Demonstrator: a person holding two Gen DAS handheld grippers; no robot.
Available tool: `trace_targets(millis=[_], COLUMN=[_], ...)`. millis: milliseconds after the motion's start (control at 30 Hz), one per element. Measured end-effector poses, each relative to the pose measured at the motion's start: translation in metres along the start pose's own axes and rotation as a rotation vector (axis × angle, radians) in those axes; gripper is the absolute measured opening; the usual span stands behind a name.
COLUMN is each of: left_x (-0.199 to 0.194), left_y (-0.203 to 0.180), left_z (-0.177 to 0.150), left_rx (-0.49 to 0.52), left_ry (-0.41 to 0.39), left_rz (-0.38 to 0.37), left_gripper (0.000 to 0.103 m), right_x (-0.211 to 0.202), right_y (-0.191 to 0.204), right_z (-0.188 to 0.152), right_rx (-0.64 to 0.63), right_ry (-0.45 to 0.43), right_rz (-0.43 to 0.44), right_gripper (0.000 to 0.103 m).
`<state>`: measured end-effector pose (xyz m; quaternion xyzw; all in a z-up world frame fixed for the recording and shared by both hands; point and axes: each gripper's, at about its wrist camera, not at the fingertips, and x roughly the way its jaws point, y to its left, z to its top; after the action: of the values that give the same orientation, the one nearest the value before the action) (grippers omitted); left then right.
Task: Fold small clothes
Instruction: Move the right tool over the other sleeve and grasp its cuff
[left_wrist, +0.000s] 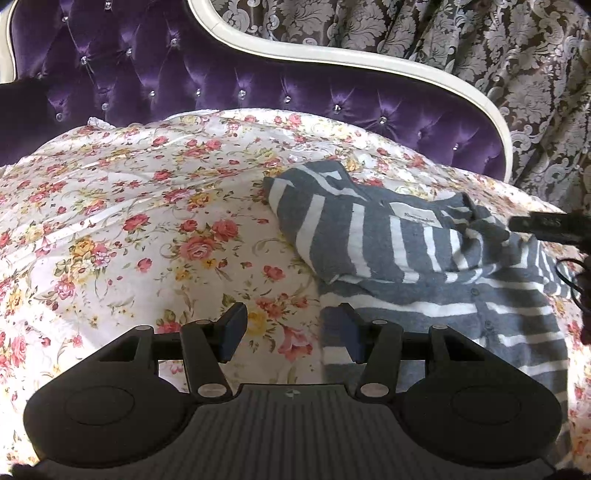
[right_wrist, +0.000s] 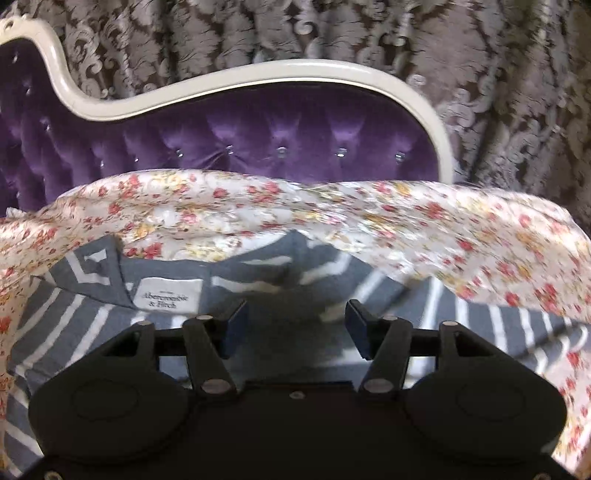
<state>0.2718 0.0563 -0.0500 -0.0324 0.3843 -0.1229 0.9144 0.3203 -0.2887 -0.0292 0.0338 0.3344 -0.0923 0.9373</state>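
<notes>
Left wrist view: grey-and-white striped knit cardigan (left_wrist: 424, 266) lies on the white floral-print bedspread (left_wrist: 147, 221), right of centre. Its upper part is folded over so that those stripes run up and down the picture, while the stripes of the layer beneath run across. A white sewn-in neck label (left_wrist: 415, 215) faces up near the collar. A row of small grey buttons runs along the placket of the lower layer. Fabric is rumpled near the collar, flatter toward the hem.

Left gripper (left_wrist: 291, 334) hovers low over the bedspread at the cardigan's near left corner. Its jaws stand moderately apart; floral cloth shows in the gap and nothing is clamped. The right-hand pad overlaps the garment's edge in the picture; contact cannot be told.

The right gripper's black finger (left_wrist: 543, 225) enters from the right edge, at the collar region of the cardigan.

Right wrist view: picture is motion-blurred on the right side. Right gripper (right_wrist: 295, 325) is over the collar area, jaws moderately open, with grey knit visible between them but no pad pressing on it. The label is sharp here and sits just left of the left finger. 1 collar flap is turned back, showing stripes meeting at an angle.

Behind the bed: purple tufted velvet headboard (right_wrist: 258, 136) with cream curved frame, and a grey-brown damask curtain (right_wrist: 480, 74).
</notes>
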Motion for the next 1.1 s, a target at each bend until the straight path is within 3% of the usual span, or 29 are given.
trace_targets(millis=[133,300,500,667,700,1100], left_x=[-0.003,-0.005,-0.001,0.002,0.002,0.003], left_y=[0.003,0.005,0.002,0.000,-0.001,0.001], left_z=[0.000,0.003,0.001,0.000,0.001,0.001], left_rx=[-0.007,-0.022,-0.020,-0.017,-0.017,-0.019], left_ry=[-0.001,-0.016,0.004,0.015,0.015,0.035], left_rz=[-0.007,-0.012,-0.012,-0.012,-0.011,0.023], left_gripper=[0.052,0.052,0.052,0.052,0.052,0.052], right_x=[0.016,0.023,0.033,0.040,0.040,-0.009], right_y=[-0.022,-0.054,-0.062,-0.058,-0.058,-0.057], right_z=[-0.006,-0.027,-0.026,-0.027,-0.027,-0.025], right_rx=[0.172,0.329,0.376,0.367,0.362,0.269], right_ry=[0.091,0.138,0.121,0.129,0.128,0.028], right_rz=[0.059,0.105,0.130,0.130,0.126,0.097], right_gripper=[0.063,0.059,0.057,0.028,0.017,0.013])
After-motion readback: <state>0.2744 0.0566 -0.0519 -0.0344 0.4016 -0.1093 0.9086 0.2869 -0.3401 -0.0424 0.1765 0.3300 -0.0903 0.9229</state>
